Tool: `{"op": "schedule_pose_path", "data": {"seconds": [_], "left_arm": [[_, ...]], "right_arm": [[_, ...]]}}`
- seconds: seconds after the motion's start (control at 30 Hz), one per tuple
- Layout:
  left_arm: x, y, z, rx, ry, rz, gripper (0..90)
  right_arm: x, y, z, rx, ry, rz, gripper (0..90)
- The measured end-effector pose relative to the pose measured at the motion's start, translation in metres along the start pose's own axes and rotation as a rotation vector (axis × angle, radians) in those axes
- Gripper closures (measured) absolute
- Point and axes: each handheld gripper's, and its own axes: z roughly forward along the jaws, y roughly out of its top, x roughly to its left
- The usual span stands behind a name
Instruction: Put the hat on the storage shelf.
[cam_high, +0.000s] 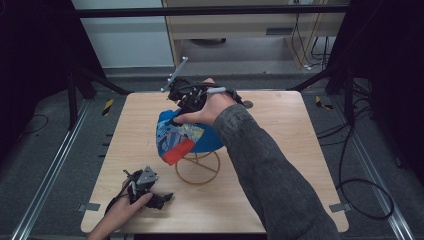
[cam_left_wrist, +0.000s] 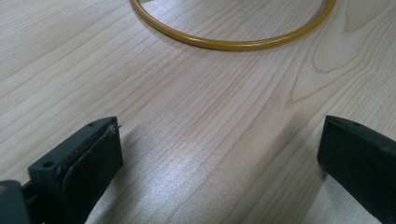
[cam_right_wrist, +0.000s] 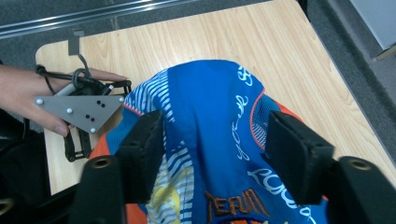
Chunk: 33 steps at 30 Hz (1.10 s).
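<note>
Blue cap (cam_high: 192, 136) sitting on wire stand (cam_high: 198, 167); right gripper (cam_right_wrist: 212, 149) fingers apart over cap, gripping nothing; left gripper (cam_left_wrist: 219, 158) fingers wide open beside stand, empty.

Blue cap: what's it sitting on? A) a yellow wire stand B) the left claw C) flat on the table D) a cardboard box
A: in the high view the blue cap rests atop the yellow wire stand, whose ring base sits on the table.

- Cap (cam_right_wrist: 219, 140): blue printed cloth, matt, stitched lettering.
- Stand ring (cam_left_wrist: 233, 44): glossy yellow-coated wire.
- Table (cam_left_wrist: 196, 140): smooth pale wood grain, slight sheen.
</note>
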Motion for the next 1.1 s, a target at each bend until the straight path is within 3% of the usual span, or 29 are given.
{"op": "schedule_pose_path", "data": {"seconds": [0.6,1.1], "left_arm": [[0.000,0.000,0.000,0.002,0.001,0.002,0.0],[0.000,0.000,0.000,0.003,0.000,0.002,0.0]], "right_arm": [[0.003,-0.002,-0.006,-0.032,0.001,0.022,21.6],[0.004,-0.008,-0.018,-0.076,-0.031,0.040,13.6]]}}
